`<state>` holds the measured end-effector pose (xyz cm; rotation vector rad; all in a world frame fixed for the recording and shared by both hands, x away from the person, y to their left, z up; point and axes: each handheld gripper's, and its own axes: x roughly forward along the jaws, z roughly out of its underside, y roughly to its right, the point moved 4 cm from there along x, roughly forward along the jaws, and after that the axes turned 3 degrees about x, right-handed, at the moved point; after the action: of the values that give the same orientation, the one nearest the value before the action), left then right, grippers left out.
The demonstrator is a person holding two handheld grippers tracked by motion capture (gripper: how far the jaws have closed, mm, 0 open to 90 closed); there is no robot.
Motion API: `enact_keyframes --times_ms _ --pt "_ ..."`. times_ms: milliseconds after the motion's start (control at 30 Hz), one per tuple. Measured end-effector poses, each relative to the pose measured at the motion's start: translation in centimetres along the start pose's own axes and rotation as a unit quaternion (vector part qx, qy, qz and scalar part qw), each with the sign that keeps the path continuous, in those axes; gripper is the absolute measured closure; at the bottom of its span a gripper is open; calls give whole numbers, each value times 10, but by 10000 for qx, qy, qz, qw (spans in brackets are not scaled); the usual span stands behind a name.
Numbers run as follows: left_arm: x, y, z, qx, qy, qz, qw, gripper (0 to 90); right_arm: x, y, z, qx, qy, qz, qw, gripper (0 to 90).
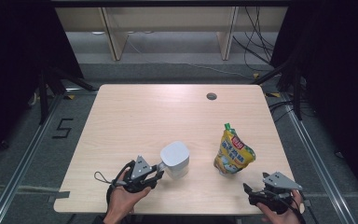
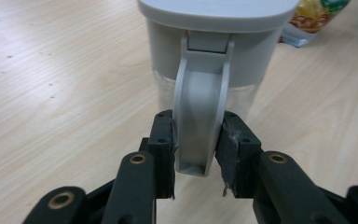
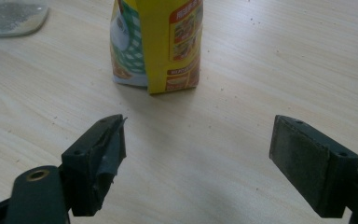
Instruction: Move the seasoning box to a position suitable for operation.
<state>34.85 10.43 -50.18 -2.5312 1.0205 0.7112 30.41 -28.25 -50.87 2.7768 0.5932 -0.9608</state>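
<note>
Sitting near the front edge of the table (image 1: 121, 116), the white pitcher (image 1: 175, 158) looks rigid, smooth plastic with a clear lower body, probably light; the yellow pouch (image 1: 233, 153) stands well to its right. Handle (image 2: 199, 126) is the obvious grab point: left gripper (image 2: 198, 149) is clamped on it, right gripper (image 3: 198, 154) gapes wide, holding nothing.

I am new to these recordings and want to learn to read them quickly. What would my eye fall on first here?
First, the white plastic jug with a grey lid near the table's front edge, its grey handle clamped by the left gripper. Next, the bright yellow stand-up pouch with a green cap stands to its right, with the right gripper wide open in front of it on the pale wooden table.
</note>
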Motion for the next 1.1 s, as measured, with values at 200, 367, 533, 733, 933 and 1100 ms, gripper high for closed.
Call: enact_keyframes --times_ms 200,367,533,733,933,1100 --pt "3 -8 0 -208 141 -198 9995 678 0 0 0 -13 5 -4 10000 192" --pt "6 -15 1 -248 108 -171 9995 677 1 0 0 -18 -34 -17 10000 195" --pt "9 -20 1 -464 125 -143 9987 682 1 0 0 -26 -26 -12 10000 194" --pt "8 -27 3 -144 247 -100 9995 701 1 1 1 -19 -33 -16 10000 198" --pt "7 -20 5 -264 363 59 9990 700 1 1 0 -100 18 39 9999 198" --pt "2 -12 5 -1 344 263 9991 700 1 1 0 -106 11 20 9999 197"
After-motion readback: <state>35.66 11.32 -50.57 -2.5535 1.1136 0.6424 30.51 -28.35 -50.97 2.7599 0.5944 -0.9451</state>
